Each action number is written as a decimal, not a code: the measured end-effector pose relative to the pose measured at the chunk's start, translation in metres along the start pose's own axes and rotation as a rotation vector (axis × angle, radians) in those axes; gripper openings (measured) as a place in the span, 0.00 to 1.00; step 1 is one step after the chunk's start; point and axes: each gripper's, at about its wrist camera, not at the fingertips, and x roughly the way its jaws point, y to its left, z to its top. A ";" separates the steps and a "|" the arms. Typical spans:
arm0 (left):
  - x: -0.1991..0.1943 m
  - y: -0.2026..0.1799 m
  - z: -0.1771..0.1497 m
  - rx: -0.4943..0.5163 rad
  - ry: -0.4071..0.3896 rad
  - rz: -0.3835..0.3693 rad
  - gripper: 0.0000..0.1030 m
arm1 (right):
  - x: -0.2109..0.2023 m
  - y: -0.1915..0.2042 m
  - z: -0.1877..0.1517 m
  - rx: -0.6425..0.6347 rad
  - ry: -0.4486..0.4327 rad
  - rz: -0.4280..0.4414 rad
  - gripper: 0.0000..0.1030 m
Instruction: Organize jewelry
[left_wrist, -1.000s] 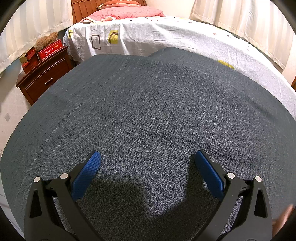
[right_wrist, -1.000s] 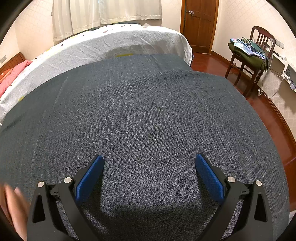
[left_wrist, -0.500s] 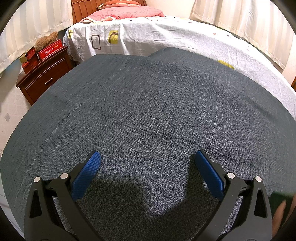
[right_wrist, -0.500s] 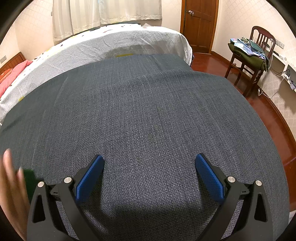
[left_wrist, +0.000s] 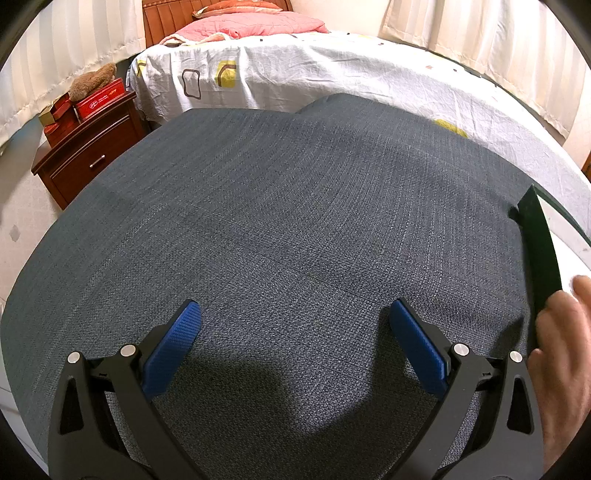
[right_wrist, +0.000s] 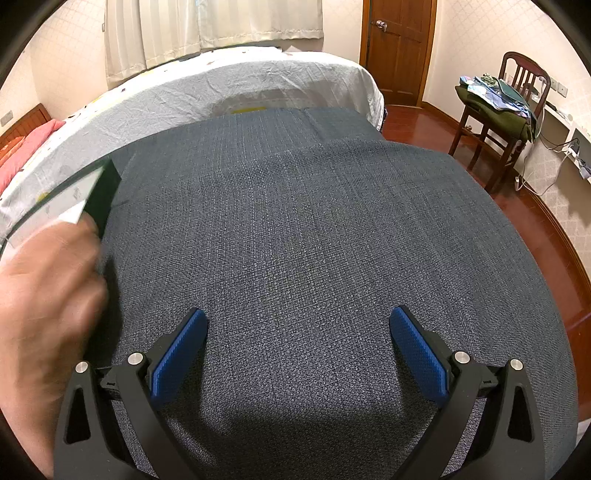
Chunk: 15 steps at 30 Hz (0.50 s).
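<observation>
2 views: each looks along its own claw over a dark grey woven cloth (left_wrist: 295, 206) covering the desk.
Left view only: a wooden nightstand (left_wrist: 85, 151) with red boxes (left_wrist: 98, 99) and a brown plush toy, plus pink pillows (left_wrist: 251, 26) at the head of the bed (left_wrist: 332, 70).
Right view only: a wooden door (right_wrist: 397, 48) and a chair (right_wrist: 495, 122) piled with clothes.
Left claw (left_wrist: 293, 332): spread wide, blue pads well apart, holding nothing, low over the cloth.
Right claw (right_wrist: 297, 339): equally wide, holding nothing, low over the cloth.
Bare hand (right_wrist: 48, 295): blurred, between the 2 claws, gripping a dark flat box (right_wrist: 101, 195) with a pale inner face; in the left view the same box (left_wrist: 539, 251) shows edge-on at the right rim.
Jewelry: none can be made out; the box contents are hidden.
Change: 1.0 s ago only fingertips showed at the frame edges; the hand has since come further in and brought the box over the cloth. Both claws are unchanged.
</observation>
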 end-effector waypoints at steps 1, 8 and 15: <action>0.000 0.000 -0.001 0.001 0.001 0.001 0.96 | 0.000 0.000 -0.001 -0.001 0.002 0.000 0.94; 0.000 0.001 0.000 0.000 0.000 0.000 0.96 | -0.001 0.001 -0.001 0.000 0.002 0.000 0.94; 0.000 0.001 -0.001 0.000 0.000 0.000 0.96 | 0.000 0.001 0.000 0.000 0.002 0.000 0.95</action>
